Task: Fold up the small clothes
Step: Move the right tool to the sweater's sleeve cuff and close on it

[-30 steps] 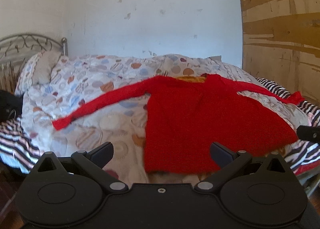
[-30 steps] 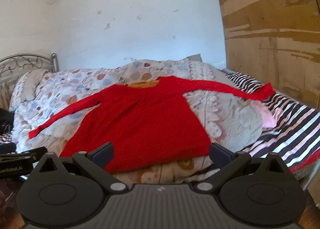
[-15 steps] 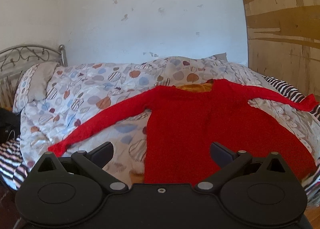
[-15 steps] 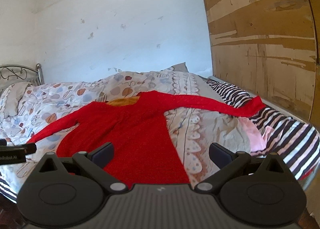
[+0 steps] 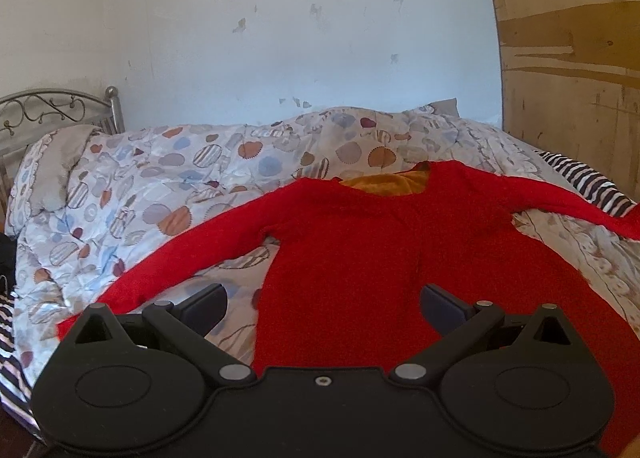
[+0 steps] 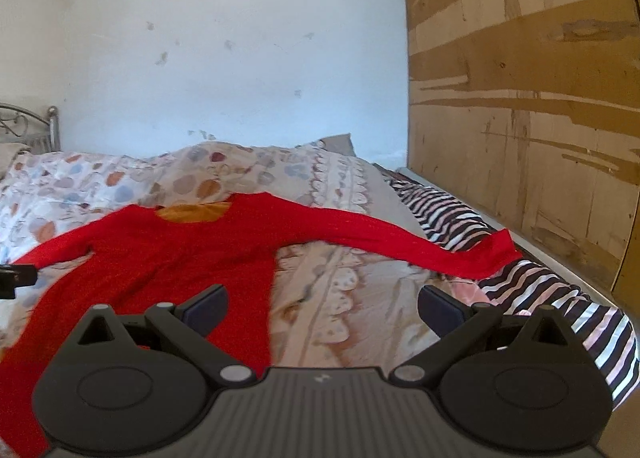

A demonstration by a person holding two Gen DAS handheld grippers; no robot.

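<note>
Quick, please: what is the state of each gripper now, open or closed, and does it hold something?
Left gripper: open, holding nothing, above the red knitted long-sleeved sweater.
Right gripper: open, holding nothing, above the patterned quilt.

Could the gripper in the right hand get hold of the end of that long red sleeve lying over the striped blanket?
Probably yes. The right gripper is open and empty, and the sleeve end lies flat on the striped blanket ahead and to its right, with nothing on top or between them.
</note>
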